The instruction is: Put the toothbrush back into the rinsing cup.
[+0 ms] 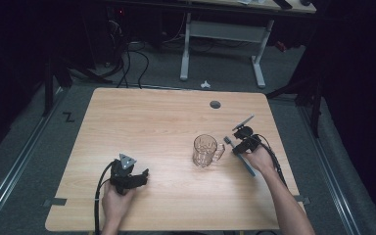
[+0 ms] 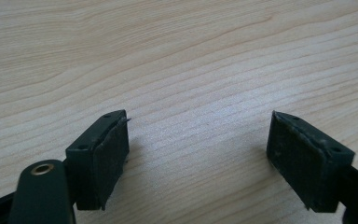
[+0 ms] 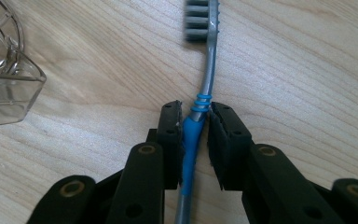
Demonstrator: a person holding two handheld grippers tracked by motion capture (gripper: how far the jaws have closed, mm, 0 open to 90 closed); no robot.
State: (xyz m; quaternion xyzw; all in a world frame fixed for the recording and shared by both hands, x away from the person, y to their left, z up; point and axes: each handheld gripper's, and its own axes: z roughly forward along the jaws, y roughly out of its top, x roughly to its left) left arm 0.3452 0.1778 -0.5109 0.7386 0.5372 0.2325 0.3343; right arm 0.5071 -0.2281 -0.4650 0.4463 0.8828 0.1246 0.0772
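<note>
The glass mug on the desk is rigid and fragile; beside it the toothbrush lies light, stiff and slim, best gripped at its blue rubber neck. The right gripper has its jaws clamped there, with the handle end cut off below; the left gripper rests with jaws apart, empty.

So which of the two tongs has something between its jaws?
The right tongs: jaws around the toothbrush handle, beside the glass mug. The left tongs gape over bare table.
</note>
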